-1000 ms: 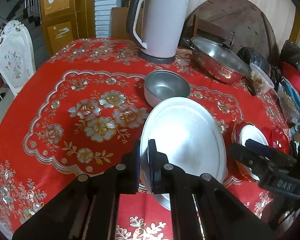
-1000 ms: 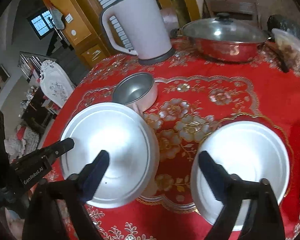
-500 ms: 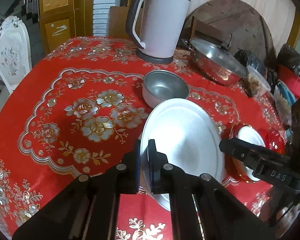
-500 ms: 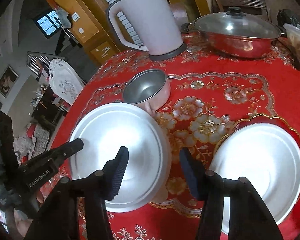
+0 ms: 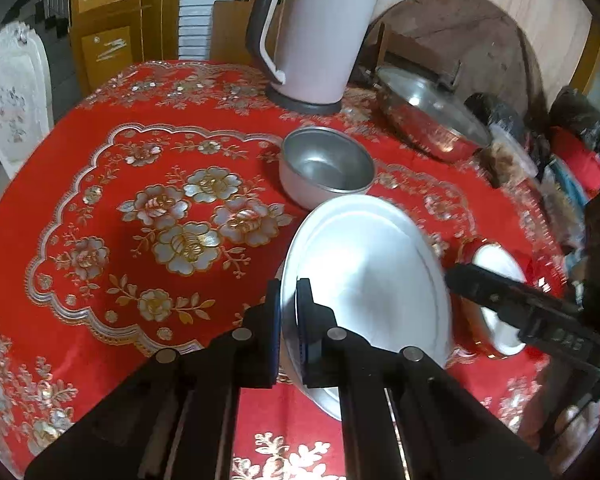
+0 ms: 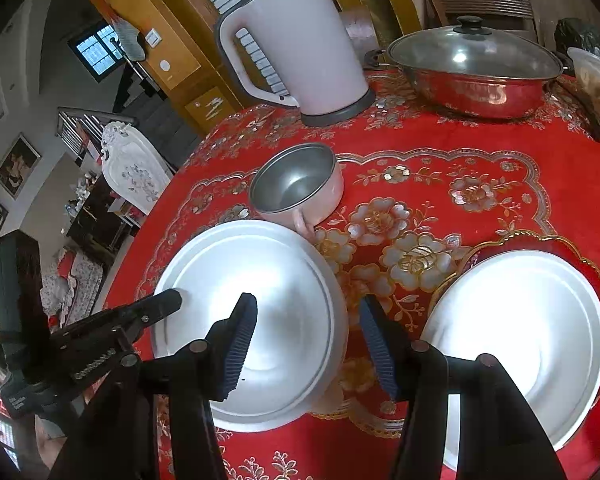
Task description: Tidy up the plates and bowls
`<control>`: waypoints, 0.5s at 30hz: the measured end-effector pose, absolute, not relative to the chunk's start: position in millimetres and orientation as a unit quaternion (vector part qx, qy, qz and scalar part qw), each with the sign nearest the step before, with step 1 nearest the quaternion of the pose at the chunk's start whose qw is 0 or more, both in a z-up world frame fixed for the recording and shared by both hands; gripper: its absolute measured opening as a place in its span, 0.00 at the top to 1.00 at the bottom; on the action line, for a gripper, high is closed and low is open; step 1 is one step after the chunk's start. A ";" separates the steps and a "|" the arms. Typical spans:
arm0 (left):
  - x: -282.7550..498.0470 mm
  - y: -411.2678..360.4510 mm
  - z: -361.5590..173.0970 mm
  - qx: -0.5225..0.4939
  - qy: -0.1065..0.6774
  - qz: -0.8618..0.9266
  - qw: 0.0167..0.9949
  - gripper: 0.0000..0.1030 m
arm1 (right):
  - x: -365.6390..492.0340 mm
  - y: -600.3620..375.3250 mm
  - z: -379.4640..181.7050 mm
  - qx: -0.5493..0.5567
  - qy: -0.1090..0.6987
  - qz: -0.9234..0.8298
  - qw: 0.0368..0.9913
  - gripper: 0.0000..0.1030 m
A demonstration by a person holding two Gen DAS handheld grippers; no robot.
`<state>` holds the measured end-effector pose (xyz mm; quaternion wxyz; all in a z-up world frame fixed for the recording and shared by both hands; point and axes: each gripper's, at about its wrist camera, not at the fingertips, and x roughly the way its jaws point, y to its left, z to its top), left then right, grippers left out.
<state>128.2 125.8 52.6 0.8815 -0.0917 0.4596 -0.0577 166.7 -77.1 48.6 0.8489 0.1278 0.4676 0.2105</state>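
Pinching plate (image 5: 364, 280) by its near-left rim with left gripper (image 5: 287, 320), jaws pressed together on the edge; plate tilted, far edge just beside bowl (image 5: 327, 168), near edge low over the red cloth (image 5: 100, 184). Hovering spread and empty: right gripper (image 6: 306, 344), jaws wide, above the right side of that same plate. Sitting at the right on a red dish (image 6: 580, 248): 2nd plate (image 6: 520, 328), well apart from the 1st, probably the stacking target.

Risks, as judgement only:

1. Slipping: smooth metal rim held at 1 small spot; heavy side hanging far from the pads; any quick swing likely to twist it out and drop it on the cloth.
2. Knocking the bowl: far edge of the plate so close that a push forward or a lift with rotation could shove or tip it toward kettle (image 5: 312, 36).
3. Colliding grippers: right one directly in the likely path toward the 2nd plate; crossing without clearing it first could jolt the grip.
4. Landing off-centre: tilted plate set down edge-first could skid the 2nd plate off the dish or rattle against pot (image 6: 476, 68).

Contact between plate and cloth: not possible to tell.
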 end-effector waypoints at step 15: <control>131.7 143.8 57.3 -0.161 0.463 -0.102 0.866 0.97 | 166.4 -81.4 44.7 0.144 0.465 0.223 0.844 0.46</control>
